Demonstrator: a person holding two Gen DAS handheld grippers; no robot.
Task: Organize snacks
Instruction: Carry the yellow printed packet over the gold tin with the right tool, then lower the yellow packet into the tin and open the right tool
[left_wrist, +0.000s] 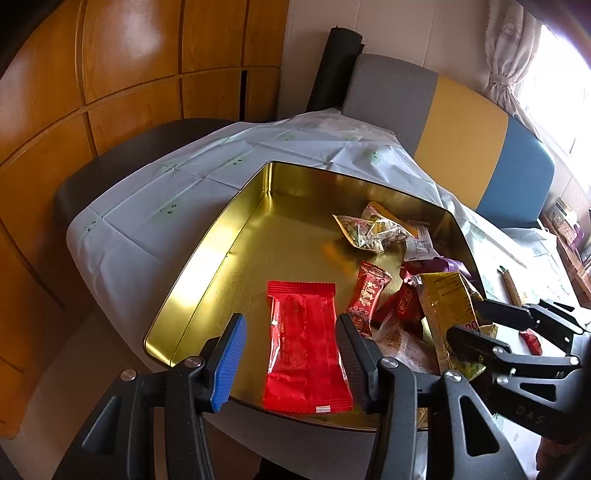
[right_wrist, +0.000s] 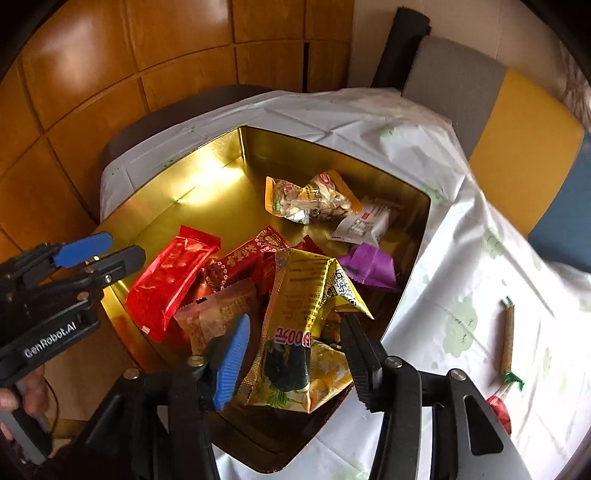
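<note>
A gold tin (left_wrist: 221, 236) stands open on the white tablecloth with several snack packets in its right half. A flat red packet (left_wrist: 306, 343) lies on the tin floor. My left gripper (left_wrist: 291, 319) hovers just above it, open, with pads on either side and not touching. In the right wrist view the left gripper (right_wrist: 125, 245) hangs over the tin's (right_wrist: 332, 155) left rim, beside the red packet (right_wrist: 170, 280). My right gripper (right_wrist: 295, 321) is shut on the lower end of a gold packet (right_wrist: 299, 288), which stands tilted over the pile. The left wrist view shows that gold packet (left_wrist: 447, 306) in the right gripper (left_wrist: 463, 319).
The tin also holds a nut packet (right_wrist: 310, 199), a white packet (right_wrist: 362, 225), a purple one (right_wrist: 369, 266) and red candies (left_wrist: 369, 291). A long stick snack (right_wrist: 508, 339) and a red candy (right_wrist: 498, 410) lie on the cloth to the right. A padded bench (left_wrist: 465, 129) and wooden cabinets (left_wrist: 129, 55) stand behind.
</note>
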